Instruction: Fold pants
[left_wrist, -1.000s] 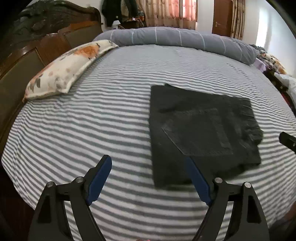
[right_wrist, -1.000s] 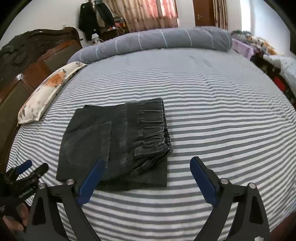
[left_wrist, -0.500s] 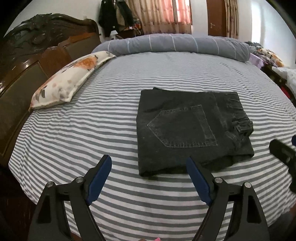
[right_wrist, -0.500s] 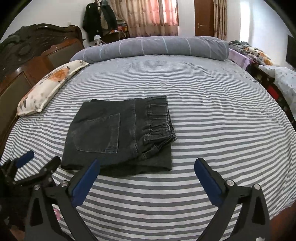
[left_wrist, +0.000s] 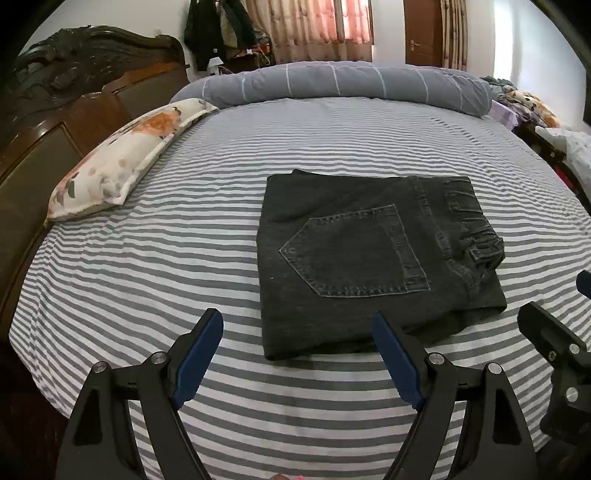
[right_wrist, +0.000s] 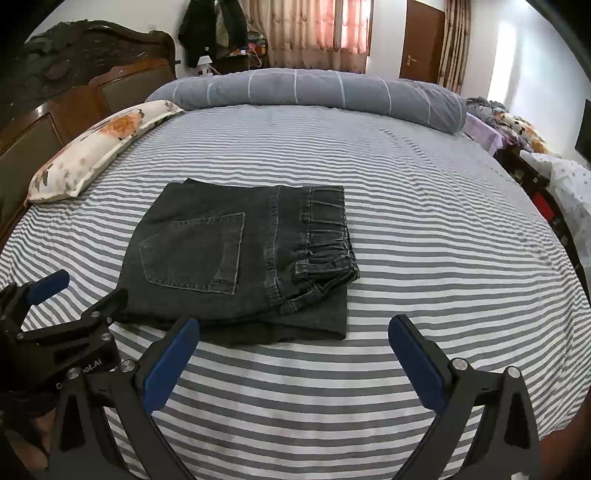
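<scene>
My left gripper (left_wrist: 297, 354) wide, empty, low in frame. My right gripper (right_wrist: 291, 354) wide, empty. Pants (left_wrist: 373, 258) centre frame on bed (left_wrist: 184, 258), compact stack, pocket up. Judgement: folding complete; next, only tidy bottom layer.

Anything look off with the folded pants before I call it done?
Mostly tidy. The pants lie folded on the striped sheet, but the waistband corner bunches, and a lower layer sticks out beneath it. Both grippers hang open, clear of the cloth.
</scene>
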